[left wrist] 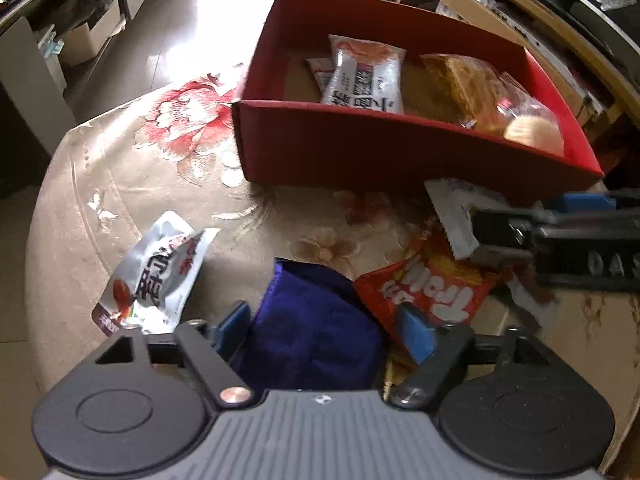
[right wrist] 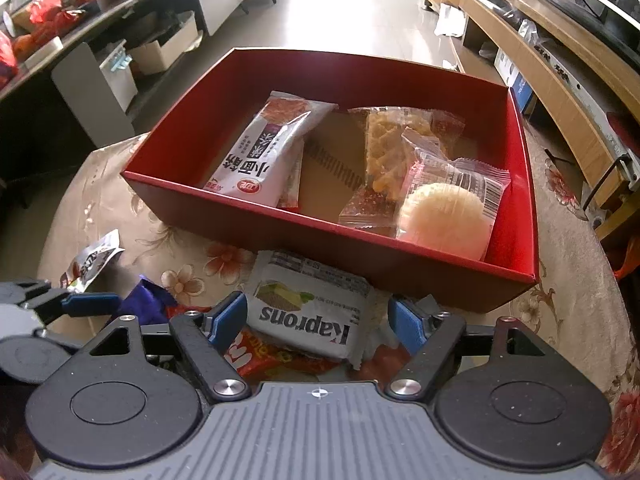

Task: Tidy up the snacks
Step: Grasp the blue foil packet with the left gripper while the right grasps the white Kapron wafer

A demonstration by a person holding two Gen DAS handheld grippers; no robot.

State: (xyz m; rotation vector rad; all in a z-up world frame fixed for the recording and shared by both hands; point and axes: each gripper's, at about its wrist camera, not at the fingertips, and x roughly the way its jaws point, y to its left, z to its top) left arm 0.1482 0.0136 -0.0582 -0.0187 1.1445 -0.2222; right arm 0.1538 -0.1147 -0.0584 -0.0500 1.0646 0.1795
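Right gripper (right wrist: 318,322) spread wide around grey Kaprons wafer packet (right wrist: 308,312), just before red cardboard box (right wrist: 280,236); left gripper (left wrist: 326,328) open over purple foil pack (left wrist: 316,320); pinch mid-packet, lift clear of wall

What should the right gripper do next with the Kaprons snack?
Probably close. The right gripper is open, with the Kaprons pack between its fingers, and the pack lies on the table outside the red box. Pinching it seems to come before lifting it into the box.
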